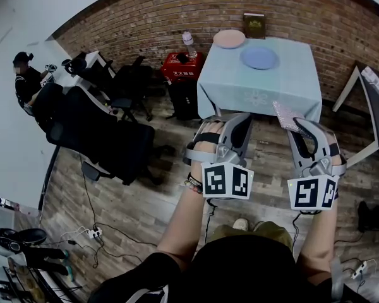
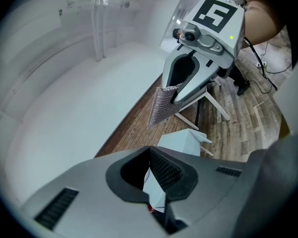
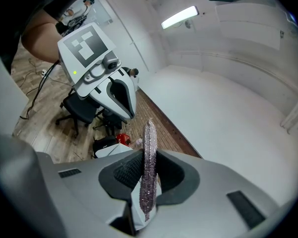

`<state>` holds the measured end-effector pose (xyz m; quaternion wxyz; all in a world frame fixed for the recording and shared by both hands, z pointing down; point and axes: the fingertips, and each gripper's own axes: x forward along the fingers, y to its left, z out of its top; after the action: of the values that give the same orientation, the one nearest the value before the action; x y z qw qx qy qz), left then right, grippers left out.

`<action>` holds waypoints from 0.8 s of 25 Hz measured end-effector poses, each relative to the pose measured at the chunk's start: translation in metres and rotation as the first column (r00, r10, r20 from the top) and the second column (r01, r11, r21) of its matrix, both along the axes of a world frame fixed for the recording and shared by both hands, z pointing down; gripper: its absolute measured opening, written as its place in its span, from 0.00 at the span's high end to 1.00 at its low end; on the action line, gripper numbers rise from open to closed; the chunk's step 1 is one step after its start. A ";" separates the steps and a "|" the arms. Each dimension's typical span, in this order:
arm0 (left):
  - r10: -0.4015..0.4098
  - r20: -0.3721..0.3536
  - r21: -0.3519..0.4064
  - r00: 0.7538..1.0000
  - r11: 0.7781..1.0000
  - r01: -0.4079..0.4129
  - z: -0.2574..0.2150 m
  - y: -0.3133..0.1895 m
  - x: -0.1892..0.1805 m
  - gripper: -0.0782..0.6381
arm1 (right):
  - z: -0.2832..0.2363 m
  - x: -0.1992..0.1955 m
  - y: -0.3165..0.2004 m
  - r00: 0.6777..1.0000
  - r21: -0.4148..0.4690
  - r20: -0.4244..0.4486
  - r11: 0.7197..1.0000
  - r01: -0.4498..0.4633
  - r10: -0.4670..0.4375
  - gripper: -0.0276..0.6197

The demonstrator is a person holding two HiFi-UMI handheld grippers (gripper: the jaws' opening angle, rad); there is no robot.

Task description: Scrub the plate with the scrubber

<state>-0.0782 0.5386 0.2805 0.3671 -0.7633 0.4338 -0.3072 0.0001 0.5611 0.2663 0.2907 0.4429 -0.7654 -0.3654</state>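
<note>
Scrubber (image 3: 149, 143) sits pinched in our right gripper (image 3: 146, 177), short of the surface (image 1: 284, 84). Our left gripper (image 2: 156, 175) is pressed together, empty. The blue plate (image 1: 259, 58) lies on the surface, near a pink plate (image 1: 229, 38).

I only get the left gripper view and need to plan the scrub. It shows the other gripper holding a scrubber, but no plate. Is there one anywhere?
Observer: Yes. The head view shows a blue plate lying on the table in front of the person.
Operator: Is that the only one?
Observer: No, a pink plate lies farther back and to its left, near the table's far edge.
Operator: How is the scrubber held?
Observer: In the right gripper view, the right gripper is shut on the scrubber, which stands edge-on between the pads.
</note>
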 end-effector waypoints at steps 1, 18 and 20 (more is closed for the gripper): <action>0.001 -0.001 0.000 1.000 1.000 -0.001 0.001 -0.002 -0.002 0.86 | 0.001 -0.001 -0.002 1.000 -0.003 0.001 1.000 -0.002 0.002 0.82; 0.014 -0.016 0.002 1.000 1.000 -0.014 0.015 -0.085 0.006 0.86 | 0.016 0.017 -0.077 1.000 -0.009 -0.008 1.000 -0.027 0.027 0.82; 0.008 -0.012 0.005 1.000 1.000 -0.008 0.022 -0.103 0.010 0.86 | 0.020 0.024 -0.096 0.999 -0.022 0.032 1.000 -0.008 0.008 0.82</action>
<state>-0.0682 0.4356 0.3021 0.3677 -0.7659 0.4340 -0.2999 0.0238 0.4649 0.2866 0.2845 0.4487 -0.7721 -0.3487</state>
